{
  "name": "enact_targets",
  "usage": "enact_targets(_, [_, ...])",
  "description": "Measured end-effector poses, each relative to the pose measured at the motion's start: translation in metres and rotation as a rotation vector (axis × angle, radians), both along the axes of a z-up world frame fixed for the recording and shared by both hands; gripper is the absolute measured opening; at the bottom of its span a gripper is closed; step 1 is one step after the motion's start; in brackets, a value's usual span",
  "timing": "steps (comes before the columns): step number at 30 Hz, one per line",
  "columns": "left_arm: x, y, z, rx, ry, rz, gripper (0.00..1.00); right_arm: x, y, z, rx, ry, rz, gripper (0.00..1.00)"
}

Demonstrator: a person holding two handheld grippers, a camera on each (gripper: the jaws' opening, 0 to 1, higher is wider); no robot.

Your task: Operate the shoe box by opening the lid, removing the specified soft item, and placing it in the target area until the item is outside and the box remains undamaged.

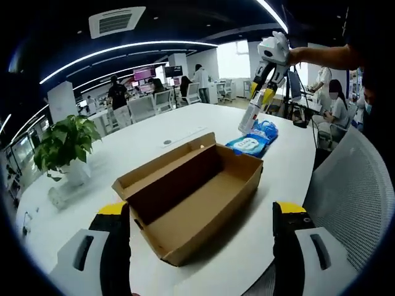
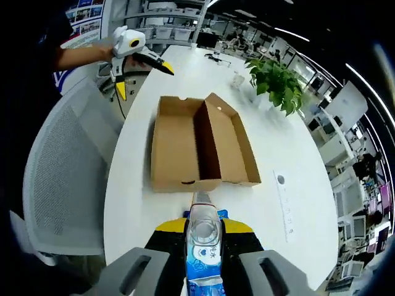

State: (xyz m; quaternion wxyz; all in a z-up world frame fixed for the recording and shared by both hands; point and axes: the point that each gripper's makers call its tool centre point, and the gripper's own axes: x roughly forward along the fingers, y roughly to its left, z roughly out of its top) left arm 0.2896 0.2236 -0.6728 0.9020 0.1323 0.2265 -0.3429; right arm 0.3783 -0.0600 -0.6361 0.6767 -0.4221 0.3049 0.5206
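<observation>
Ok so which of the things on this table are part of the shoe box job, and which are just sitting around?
Part of the job:
- open shoe box, empty, lid folded back
- blue soft pack, clamped in the right gripper and touching the table
- left gripper, open, near the box

Just lying about:
- potted plant
- mesh chair
- small glass by the plant

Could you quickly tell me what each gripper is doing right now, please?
Left gripper: open, holding nothing, near the open shoe box.
Right gripper: closed on the blue soft pack.
</observation>
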Motion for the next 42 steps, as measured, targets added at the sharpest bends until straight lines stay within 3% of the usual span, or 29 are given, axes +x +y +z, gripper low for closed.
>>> enact_targets(16, [-0.006, 0.022, 0.003, -0.001, 0.003, 0.057, 1.00, 0.044, -0.018, -0.014, -0.110, -0.012, 0.081, 0.15])
enact_targets(26, [-0.012, 0.024, 0.002, -0.004, 0.011, 0.071, 1.00, 0.075, -0.042, -0.036, -0.225, -0.006, 0.088, 0.15])
enact_targets(42, [-0.015, 0.026, 0.000, 0.007, 0.018, 0.080, 1.00, 0.097, -0.061, -0.072, -0.319, 0.041, 0.088, 0.15])
